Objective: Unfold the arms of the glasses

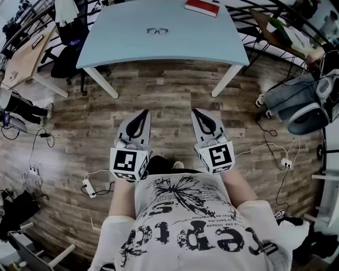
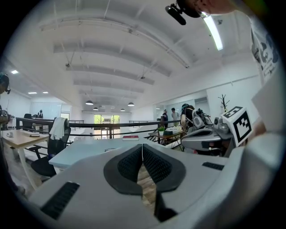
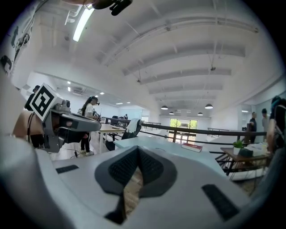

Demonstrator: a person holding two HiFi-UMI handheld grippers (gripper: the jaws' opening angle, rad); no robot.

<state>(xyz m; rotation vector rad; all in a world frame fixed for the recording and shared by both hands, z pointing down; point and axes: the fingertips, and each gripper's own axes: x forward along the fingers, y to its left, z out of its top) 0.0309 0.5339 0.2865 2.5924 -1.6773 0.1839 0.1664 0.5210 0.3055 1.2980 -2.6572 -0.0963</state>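
Left gripper [image 1: 142, 117] and right gripper [image 1: 198, 116] are both closed and empty, well short of the table [image 1: 116, 47]; the glasses [image 1: 157, 30] lie mid-table, long axis parallel to its near edge, straight ahead and slightly nearer the left gripper's line.

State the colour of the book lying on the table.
Red. The book shows best in the head view.

We see our right gripper [image 3: 138, 151] with its jaws pressed together and nothing between them. Beyond it stretches the pale blue bench [image 3: 170, 146], with a red book [image 3: 192, 147] lying toward its far right. The left gripper [image 3: 91, 125] hovers at left.
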